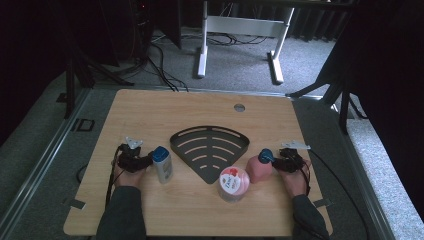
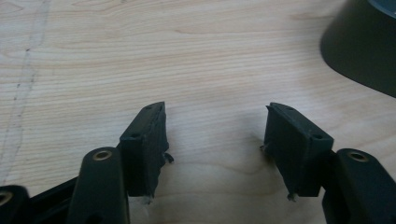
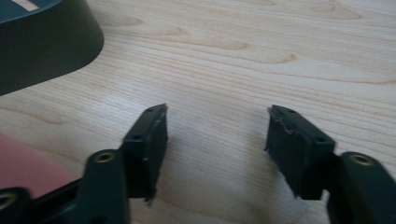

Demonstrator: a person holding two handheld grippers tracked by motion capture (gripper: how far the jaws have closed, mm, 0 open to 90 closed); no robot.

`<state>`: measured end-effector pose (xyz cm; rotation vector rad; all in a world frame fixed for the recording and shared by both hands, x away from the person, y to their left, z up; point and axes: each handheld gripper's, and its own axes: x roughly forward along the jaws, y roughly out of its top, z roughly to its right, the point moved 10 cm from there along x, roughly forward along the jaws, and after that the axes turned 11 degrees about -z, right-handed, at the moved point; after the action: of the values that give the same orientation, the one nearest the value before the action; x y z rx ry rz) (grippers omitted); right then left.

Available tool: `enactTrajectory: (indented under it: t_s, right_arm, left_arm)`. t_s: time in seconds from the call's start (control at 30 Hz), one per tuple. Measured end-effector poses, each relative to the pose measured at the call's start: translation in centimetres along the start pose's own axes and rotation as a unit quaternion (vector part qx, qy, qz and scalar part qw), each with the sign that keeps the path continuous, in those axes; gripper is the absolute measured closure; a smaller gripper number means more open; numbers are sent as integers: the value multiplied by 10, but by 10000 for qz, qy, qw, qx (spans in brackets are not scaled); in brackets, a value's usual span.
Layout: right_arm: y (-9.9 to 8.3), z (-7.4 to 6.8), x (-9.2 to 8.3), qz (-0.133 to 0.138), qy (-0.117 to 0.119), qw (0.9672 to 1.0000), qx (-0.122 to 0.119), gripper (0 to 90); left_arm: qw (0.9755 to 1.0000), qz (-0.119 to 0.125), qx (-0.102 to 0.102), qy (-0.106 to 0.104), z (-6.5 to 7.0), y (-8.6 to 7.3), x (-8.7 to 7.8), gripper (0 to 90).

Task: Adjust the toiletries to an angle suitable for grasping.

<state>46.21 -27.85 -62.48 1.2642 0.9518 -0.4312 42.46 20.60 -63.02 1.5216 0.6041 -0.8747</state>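
Worktop [image 1: 150,210]: pale wood. Black fan-shaped rack [image 1: 209,151] at centre. Pink bottle [image 1: 260,169] at 4 o'clock, grey-white bottle [image 1: 162,164] at 8 o'clock; judged light, rigid, slick; best gripped mid-body. Round Dove jar [image 1: 233,184] at 6 o'clock. Left tongs [image 2: 215,140] spread, empty. Right tongs [image 3: 215,140] spread, empty.

The high view sits above the near edge of the wooden table [image 1: 200,105], looking forward and down over all of it to the carpet beyond. Both gripper views ride low, super close to the wood. Each catches an edge of the black fan-shaped rack [image 1: 209,150] [image 2: 362,56] [image 3: 46,46] too.
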Motion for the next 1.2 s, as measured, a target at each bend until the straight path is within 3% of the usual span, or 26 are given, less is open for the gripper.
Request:
enactTrajectory:
  t_s: [0.33,0.53,0.6,0.93,1.2]
  right_arm:
    - [-7,-5,-8,-121,68,9998,-139,483]
    - [-10,-9,-13,-184,105,9996,-192,503]
    - [-14,-12,-15,-219,121,9994,-241,510]
    - [-21,-17,-20,-252,142,9992,-275,520]
    - [-27,-19,-30,-207,159,9995,-202,522]
  left_arm:
    - [10000,31,58,-66,4,-6,-19,439]
    - [9999,31,-26,-118,5,-14,-29,472]
    - [9999,-27,54,-110,10,-23,-33,490]
    - [9999,59,154,-10,15,-35,-48,513]
    - [9993,97,341,-116,31,-41,-59,534]
